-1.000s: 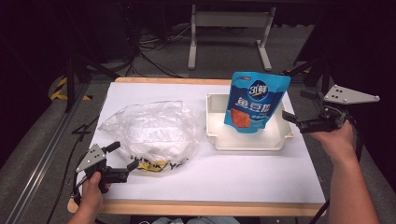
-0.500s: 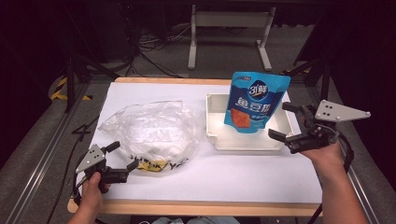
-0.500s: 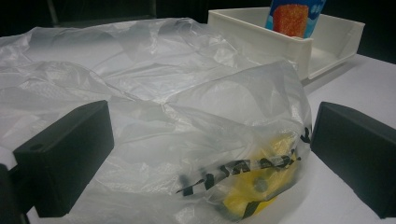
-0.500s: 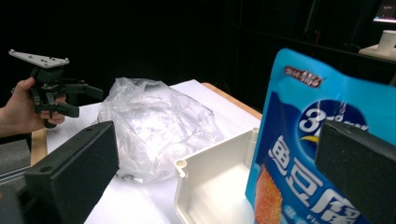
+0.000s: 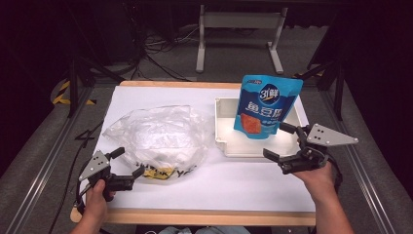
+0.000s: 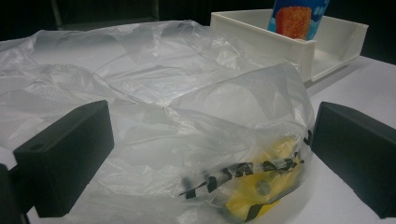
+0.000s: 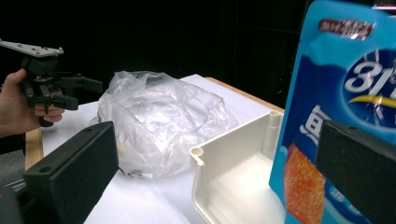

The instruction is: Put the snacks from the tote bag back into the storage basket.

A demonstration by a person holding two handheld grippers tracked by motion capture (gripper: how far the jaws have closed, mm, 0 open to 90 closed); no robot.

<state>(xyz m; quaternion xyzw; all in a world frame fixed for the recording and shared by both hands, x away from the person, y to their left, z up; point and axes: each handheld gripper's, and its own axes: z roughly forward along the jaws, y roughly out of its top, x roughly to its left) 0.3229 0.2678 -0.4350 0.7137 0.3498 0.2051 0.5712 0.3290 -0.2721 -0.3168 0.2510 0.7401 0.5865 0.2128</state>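
Both tools released: left tool (image 5: 127,165) at the plastic bag (image 5: 158,136), right tool (image 5: 285,143) near the upright snack pouch (image 5: 267,107), which a careless nudge could topple.

Blue pouch (image 5: 267,107) stands in white tray (image 5: 229,146); right tongs (image 5: 284,144) apparently open alongside.

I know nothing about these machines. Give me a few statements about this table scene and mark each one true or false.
1. The blue pouch stands upright in the white tray. True.
2. The right tongs are clamped on the pouch. False: their jaws are open and the pouch stands free in the tray.
3. The clear plastic bag lies on the table beside the tray. True.
4. The left tongs are shut tight. False: their jaws stand apart at the bag's near edge.
5. The bag lies inside the tray. False: it lies outside it, on the white tabletop.
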